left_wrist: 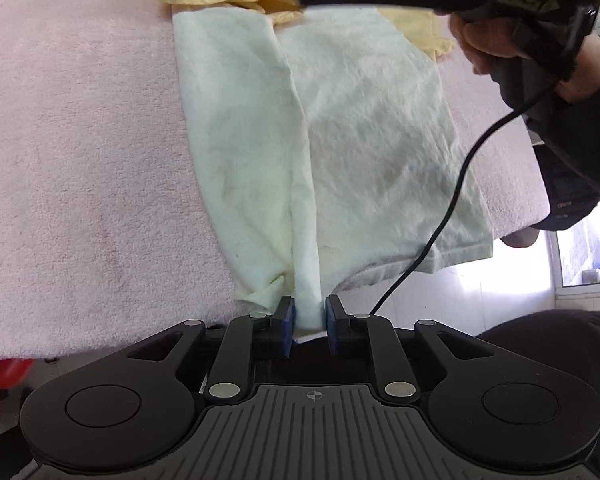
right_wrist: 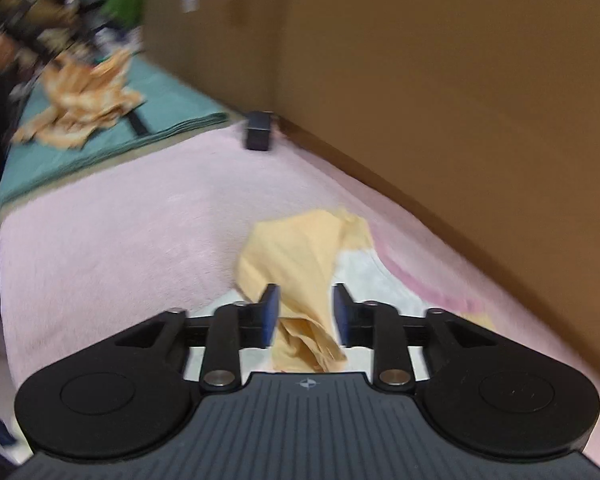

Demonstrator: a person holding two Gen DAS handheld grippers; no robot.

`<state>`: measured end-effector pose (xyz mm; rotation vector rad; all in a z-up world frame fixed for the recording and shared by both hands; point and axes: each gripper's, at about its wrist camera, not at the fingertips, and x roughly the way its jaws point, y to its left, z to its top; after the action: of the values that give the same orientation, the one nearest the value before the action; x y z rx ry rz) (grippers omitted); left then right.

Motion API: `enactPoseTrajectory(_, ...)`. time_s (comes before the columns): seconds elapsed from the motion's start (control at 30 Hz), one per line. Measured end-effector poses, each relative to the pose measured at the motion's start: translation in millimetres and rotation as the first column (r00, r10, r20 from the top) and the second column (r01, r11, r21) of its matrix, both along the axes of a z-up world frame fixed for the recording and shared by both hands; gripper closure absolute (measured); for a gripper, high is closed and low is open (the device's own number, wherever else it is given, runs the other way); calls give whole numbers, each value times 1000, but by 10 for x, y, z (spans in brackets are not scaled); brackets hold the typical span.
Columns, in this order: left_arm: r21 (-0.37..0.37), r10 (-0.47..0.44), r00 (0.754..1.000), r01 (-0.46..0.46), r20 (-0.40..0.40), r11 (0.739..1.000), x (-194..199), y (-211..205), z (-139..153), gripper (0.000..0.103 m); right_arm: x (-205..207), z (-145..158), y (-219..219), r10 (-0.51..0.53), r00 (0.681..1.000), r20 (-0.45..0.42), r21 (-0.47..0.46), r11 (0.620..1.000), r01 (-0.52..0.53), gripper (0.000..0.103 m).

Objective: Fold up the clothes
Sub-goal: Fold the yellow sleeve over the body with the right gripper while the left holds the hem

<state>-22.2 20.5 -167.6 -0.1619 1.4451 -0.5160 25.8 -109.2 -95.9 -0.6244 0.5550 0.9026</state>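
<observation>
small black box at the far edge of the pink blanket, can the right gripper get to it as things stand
Probably not freely. The path over the pink blanket to the small black box looks bare, but the right gripper has yellow cloth between its jaws; whether it is clamped is unclear.

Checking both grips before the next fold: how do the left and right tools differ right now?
The left tool is pinched shut on the garment's pale hem; the right tool stands wider, yellow fabric between its pads, grip unclear. The left view is sharp, the right blurred. Both work the same garment on the pink blanket.
</observation>
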Motion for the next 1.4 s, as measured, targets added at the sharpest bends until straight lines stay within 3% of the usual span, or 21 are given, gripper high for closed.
enactPoseTrajectory(0.07,-17,-4,1000,4,-5,1000,-55,47,35,71,-117,-110,263,124,990,63,-113,987,-116,40)
enactPoseTrajectory(0.13,-24,5,1000,-5,-5,1000,-117,93,59,71,-121,-255,474,162,983,87,-183,972,-144,58)
enactPoseTrajectory(0.23,-14,55,998,-55,-3,998,-116,184,83,71,-59,-481,737,180,977,115,-273,951,-143,72)
enactPoseTrajectory(0.37,-19,91,996,-91,22,996,-15,212,129,71,11,-675,862,180,975,133,-333,934,-127,75)
enactPoseTrajectory(0.43,-23,83,996,-82,38,996,74,148,150,71,105,-603,790,104,989,106,-271,960,-72,101)
enactPoseTrajectory(0.53,-37,52,998,-50,47,998,217,-8,131,71,282,-444,618,-36,998,44,-149,988,42,101)
enactPoseTrajectory(0.6,-28,19,999,-18,37,999,302,-119,49,71,447,-288,421,-155,988,-23,-38,987,154,101)
enactPoseTrajectory(0.67,-13,-8,1000,8,13,1000,363,-195,-75,71,612,-296,185,-271,955,-117,20,961,275,101)
enactPoseTrajectory(0.73,14,-29,999,29,-18,999,397,-230,-216,71,777,-319,-53,-374,901,-218,62,916,395,101)
enactPoseTrajectory(0.87,6,-36,999,36,-28,999,407,-165,-236,71,1108,-364,-530,-532,735,-421,104,776,622,98)
enactPoseTrajectory(0.93,16,-43,999,43,-27,999,397,-145,-221,71,1152,-431,-689,-582,679,-446,88,727,681,96)
enactPoseTrajectory(1.03,33,-61,998,62,-28,998,363,-130,-196,62,1140,-440,-872,-637,637,-434,85,675,733,96)
enactPoseTrajectory(1.07,34,-66,997,67,-29,997,353,-123,-189,60,1144,-428,-903,-633,632,-447,95,669,737,96)
enactPoseTrajectory(1.13,31,-79,996,80,-37,996,341,-121,-176,45,1118,-367,-921,-562,656,-503,146,693,706,96)
enactPoseTrajectory(1.27,56,-116,992,119,-52,991,251,-67,-141,44,1094,-263,-863,-446,641,-624,169,725,668,93)
enactPoseTrajectory(1.3,64,-125,990,129,-58,990,229,-37,-127,44,1123,-294,-871,-420,593,-687,158,710,686,89)
enactPoseTrajectory(1.4,84,-127,990,131,-54,988,189,55,-52,44,1149,-389,-850,-383,541,-749,129,717,686,89)
